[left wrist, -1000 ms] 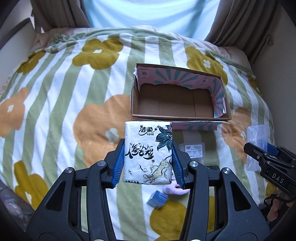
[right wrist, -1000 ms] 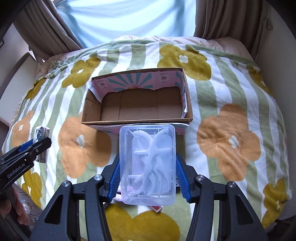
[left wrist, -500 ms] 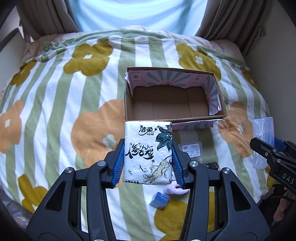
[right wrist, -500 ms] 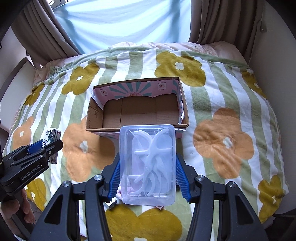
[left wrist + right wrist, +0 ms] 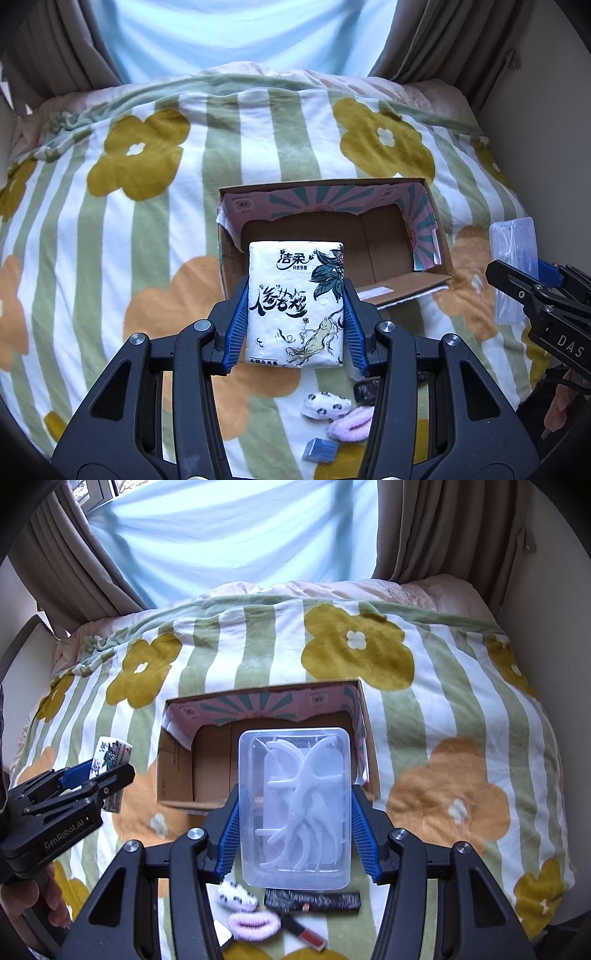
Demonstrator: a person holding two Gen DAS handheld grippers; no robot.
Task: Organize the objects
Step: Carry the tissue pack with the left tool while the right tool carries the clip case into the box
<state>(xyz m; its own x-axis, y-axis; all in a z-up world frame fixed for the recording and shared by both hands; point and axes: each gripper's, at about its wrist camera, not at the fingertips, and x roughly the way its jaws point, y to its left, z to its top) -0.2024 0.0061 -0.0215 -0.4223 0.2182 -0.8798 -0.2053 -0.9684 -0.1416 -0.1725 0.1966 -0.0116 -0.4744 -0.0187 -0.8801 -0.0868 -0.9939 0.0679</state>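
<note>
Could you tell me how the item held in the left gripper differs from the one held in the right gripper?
The tissue pack in the left gripper is opaque white, soft-looking, and printed with black characters and a plant drawing. The clear plastic case in the right gripper is see-through, rigid-looking and unprinted, showing white floss picks inside. Both are rectangular, clamped at their sides between blue pads, and held near the empty cardboard box.

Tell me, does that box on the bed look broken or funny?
Yes. The cardboard box has ragged, torn paper lining along its inner walls, with a loose strip hanging at the right corner. Inside it is empty.
</note>
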